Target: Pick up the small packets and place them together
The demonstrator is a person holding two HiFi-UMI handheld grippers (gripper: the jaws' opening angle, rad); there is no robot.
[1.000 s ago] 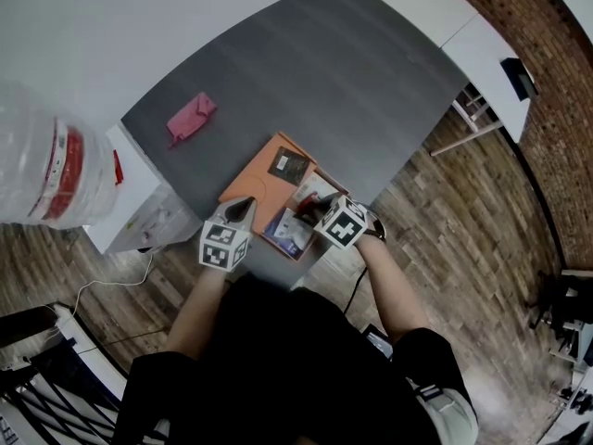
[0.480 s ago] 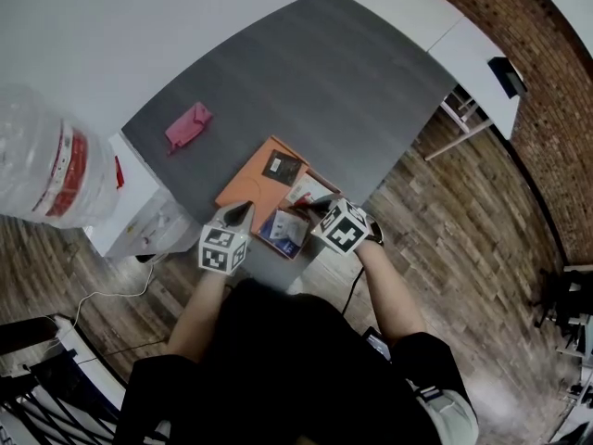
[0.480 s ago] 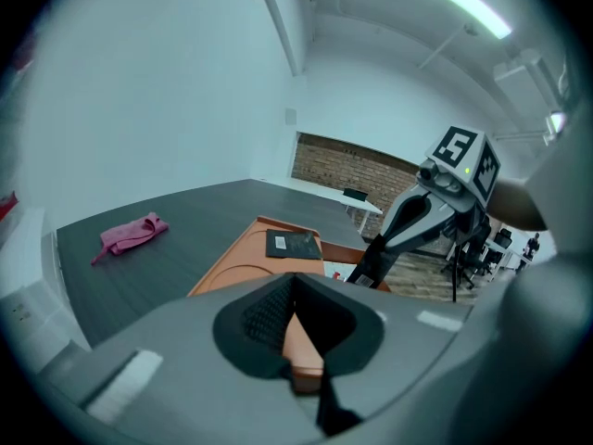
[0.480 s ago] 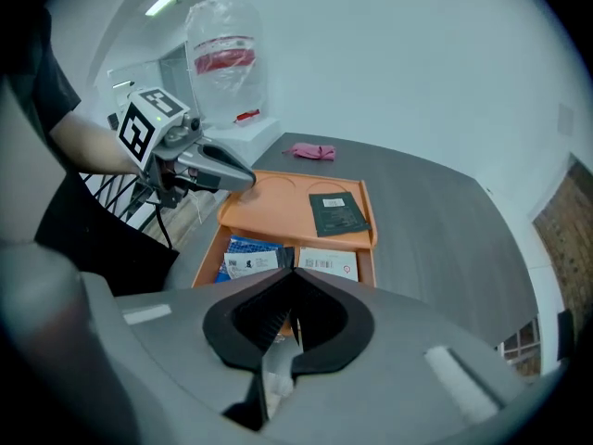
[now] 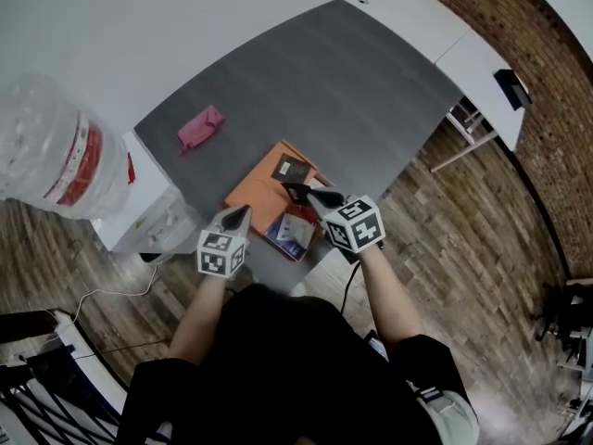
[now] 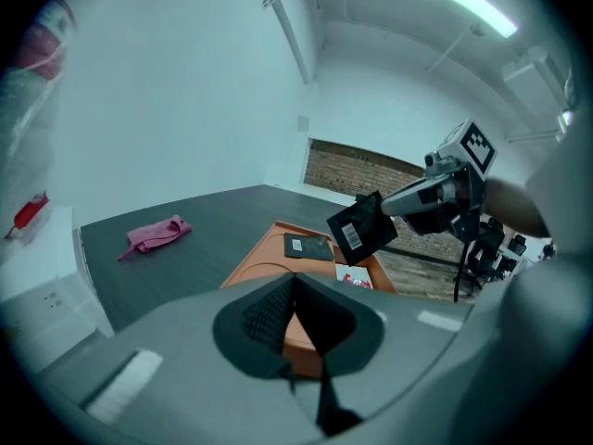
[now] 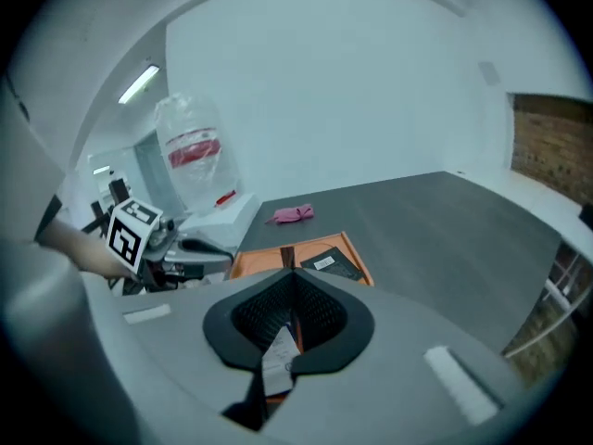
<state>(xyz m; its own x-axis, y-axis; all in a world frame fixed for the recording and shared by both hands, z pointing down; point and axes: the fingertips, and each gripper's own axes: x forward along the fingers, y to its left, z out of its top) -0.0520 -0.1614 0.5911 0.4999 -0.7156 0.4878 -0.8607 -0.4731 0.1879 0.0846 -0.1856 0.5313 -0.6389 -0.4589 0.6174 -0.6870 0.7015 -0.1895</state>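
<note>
Right gripper [image 5: 309, 195]: jaws pinched shut on a black packet [image 6: 361, 232] with a barcode label, held in the air above the orange tray [image 5: 252, 189] | Left gripper [image 5: 239, 216]: jaws together, apparently empty, by the tray's near edge | Tray: second black packet [image 5: 291, 167] lying flat | Table [image 5: 361, 82]: pink cloth [image 5: 200, 126] well apart.

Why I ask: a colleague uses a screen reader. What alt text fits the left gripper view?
The right gripper, reaching in from the right, holds a black packet above an orange tray on a grey table. A second black packet lies in the tray, a pink cloth to its left; the left gripper has its jaws together, empty.
</note>
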